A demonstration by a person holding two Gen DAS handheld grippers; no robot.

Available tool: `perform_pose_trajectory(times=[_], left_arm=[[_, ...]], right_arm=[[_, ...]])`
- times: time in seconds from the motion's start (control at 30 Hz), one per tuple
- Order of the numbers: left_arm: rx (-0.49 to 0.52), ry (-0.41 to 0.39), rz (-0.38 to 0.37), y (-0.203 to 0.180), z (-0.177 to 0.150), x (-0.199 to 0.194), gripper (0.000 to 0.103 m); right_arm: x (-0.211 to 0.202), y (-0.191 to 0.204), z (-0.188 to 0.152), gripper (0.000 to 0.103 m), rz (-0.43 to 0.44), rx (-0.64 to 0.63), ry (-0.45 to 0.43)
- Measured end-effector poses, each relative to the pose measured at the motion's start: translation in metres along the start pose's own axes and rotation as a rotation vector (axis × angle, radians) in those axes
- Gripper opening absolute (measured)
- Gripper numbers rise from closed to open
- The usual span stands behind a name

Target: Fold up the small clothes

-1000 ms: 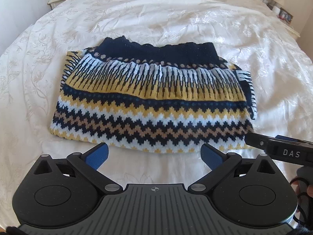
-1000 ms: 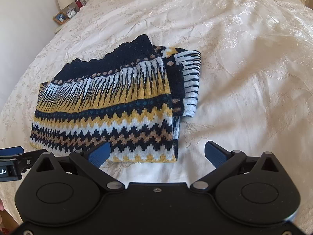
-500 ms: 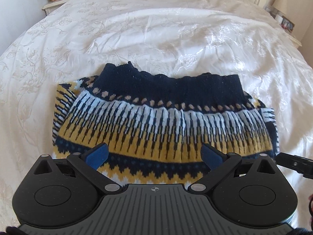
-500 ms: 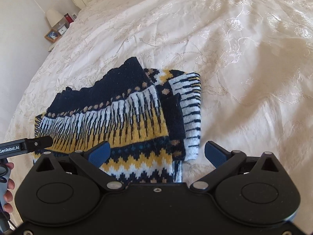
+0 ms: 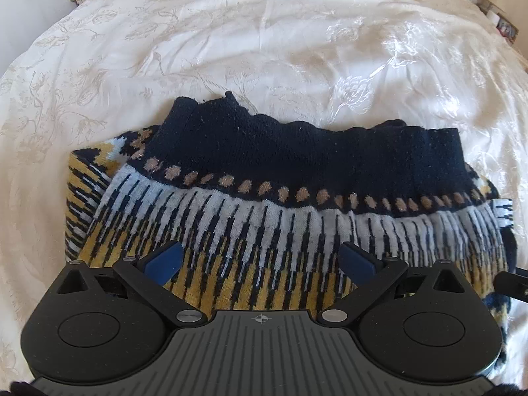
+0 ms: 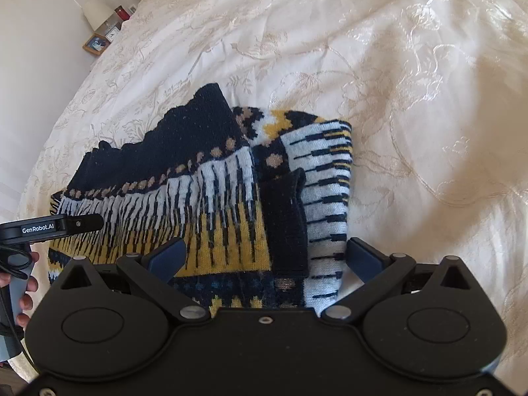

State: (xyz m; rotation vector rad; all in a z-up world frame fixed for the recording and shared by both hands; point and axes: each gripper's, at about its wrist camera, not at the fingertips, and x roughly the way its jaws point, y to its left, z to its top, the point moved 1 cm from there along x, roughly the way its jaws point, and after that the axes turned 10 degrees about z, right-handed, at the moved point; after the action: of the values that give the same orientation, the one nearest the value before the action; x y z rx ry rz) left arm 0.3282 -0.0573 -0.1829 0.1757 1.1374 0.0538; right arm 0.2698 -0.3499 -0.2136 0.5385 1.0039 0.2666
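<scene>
sweater (image 5: 264, 217) folded on bedspread (image 5: 264, 49) | both grippers' fingers spread, over near edge

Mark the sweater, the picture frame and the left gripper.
sweater (image 5: 297, 151), left wrist view, navy ribbed band.
picture frame (image 6: 96, 44), right wrist view, its front.
left gripper (image 5: 260, 259), left wrist view, midway between its fingertips.
</scene>
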Motion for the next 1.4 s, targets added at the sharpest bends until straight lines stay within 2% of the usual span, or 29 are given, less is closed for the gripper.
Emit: perform_pose_trajectory(times=[0.2,0.4,0.5,0.7,0.8,0.93,1.17,1.27,1.4], left_arm=[[0.026,0.057,0.026,-0.007,0.003,0.026,0.102],[0.037,0.065,0.041,-0.011,0.005,0.037,0.103],[0.030,0.060,0.041,-0.011,0.006,0.039,0.103],[0.024,0.026,0.043,-0.012,-0.001,0.035,0.103],[0.031,0.034,0.043,-0.012,-0.001,0.033,0.103],[0.052,0.079,0.022,-0.010,0.007,0.023,0.102],[0.067,0.002,0.011,-0.004,-0.017,-0.023,0.101],[0.066,0.020,-0.007,-0.005,-0.033,-0.028,0.101],[0.061,0.054,-0.010,-0.007,-0.047,-0.019,0.101]], right_arm=[[0.011,-0.008,0.001,0.103,0.082,0.023,0.033],[0.019,-0.012,0.007,0.103,0.153,0.021,0.045],[0.024,-0.011,0.007,0.103,0.145,0.013,0.038],[0.032,0.005,0.000,0.103,0.061,-0.083,0.040],[0.033,0.009,-0.002,0.103,0.037,-0.106,0.040],[0.033,0.007,0.000,0.103,0.042,-0.097,0.049],[0.029,0.007,0.004,0.102,0.060,-0.094,0.075],[0.027,0.009,0.005,0.091,0.045,-0.084,0.073],[0.021,0.011,0.006,0.068,0.034,-0.061,0.066]])
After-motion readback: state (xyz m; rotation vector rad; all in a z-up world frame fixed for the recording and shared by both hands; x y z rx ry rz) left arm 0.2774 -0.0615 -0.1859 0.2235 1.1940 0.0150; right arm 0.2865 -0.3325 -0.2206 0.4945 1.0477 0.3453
